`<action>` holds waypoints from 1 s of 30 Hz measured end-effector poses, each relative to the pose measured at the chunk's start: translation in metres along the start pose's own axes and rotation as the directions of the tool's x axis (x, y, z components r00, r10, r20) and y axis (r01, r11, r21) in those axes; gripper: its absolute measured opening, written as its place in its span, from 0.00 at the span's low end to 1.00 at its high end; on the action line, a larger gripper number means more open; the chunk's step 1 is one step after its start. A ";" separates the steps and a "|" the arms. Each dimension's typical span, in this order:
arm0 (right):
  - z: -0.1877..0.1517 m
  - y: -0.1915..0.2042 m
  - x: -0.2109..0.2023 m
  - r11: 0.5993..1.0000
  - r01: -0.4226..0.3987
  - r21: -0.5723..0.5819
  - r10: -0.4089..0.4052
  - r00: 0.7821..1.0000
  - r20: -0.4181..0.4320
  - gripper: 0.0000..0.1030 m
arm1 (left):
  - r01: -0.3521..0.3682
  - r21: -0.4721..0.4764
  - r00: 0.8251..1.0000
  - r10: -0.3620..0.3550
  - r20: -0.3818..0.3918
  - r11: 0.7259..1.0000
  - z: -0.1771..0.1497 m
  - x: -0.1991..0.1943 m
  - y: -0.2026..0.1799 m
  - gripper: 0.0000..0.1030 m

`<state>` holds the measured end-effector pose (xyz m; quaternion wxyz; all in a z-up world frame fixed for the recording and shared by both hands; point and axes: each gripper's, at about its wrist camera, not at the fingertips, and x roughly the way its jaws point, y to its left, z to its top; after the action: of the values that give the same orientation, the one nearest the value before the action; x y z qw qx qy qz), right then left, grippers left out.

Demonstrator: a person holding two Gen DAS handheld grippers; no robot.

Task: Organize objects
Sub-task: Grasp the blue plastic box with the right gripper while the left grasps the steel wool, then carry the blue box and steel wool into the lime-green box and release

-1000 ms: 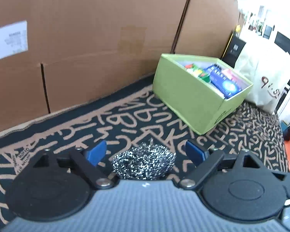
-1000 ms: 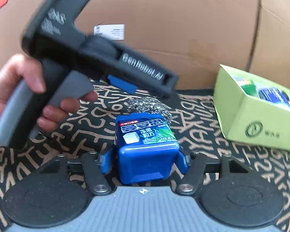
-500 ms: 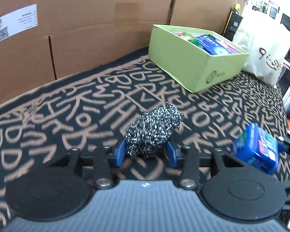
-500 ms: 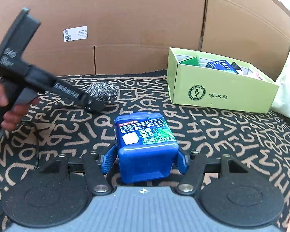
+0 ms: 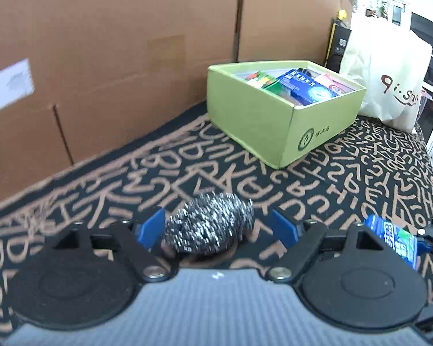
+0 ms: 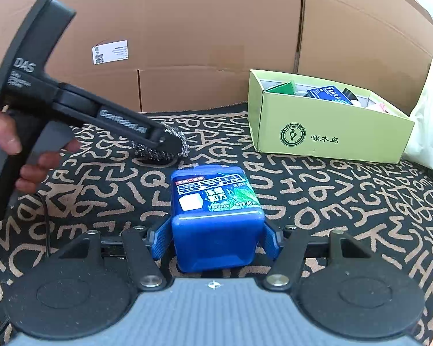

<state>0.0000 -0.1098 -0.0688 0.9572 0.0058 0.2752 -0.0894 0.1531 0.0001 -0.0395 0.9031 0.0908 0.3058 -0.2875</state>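
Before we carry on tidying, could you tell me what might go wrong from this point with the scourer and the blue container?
1. The left gripper is opening around the steel wool scourer; the blue pads stand clear of it, so lifting now would probably leave it on the patterned cloth.
2. The green box already holds several packets, so the blue container clamped in the right gripper may land on top and tip.

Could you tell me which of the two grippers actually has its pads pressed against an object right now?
The right gripper, clamped on the blue container; the left gripper is opening, its pads apart from the steel scourer.
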 end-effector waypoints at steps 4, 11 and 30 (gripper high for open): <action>0.000 -0.001 0.002 1.000 -0.001 0.002 0.001 1.000 0.001 0.64 | -0.017 0.034 1.000 0.017 -0.005 0.999 0.006 0.012 0.000 0.79; 0.000 -0.004 0.005 1.000 -0.002 0.029 0.001 1.000 0.002 0.64 | 0.033 0.046 0.998 -0.030 -0.051 0.998 -0.001 0.016 0.003 0.55; 0.008 -0.026 -0.009 0.997 -0.036 0.072 0.034 0.999 0.025 0.57 | 0.149 -0.094 0.987 -0.154 -0.047 0.984 0.007 -0.021 -0.009 0.39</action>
<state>-0.0072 -0.1340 -0.0563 0.9610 0.0442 0.2603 -0.0826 0.1376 0.0001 -0.0215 0.8732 0.0340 0.3488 -0.3387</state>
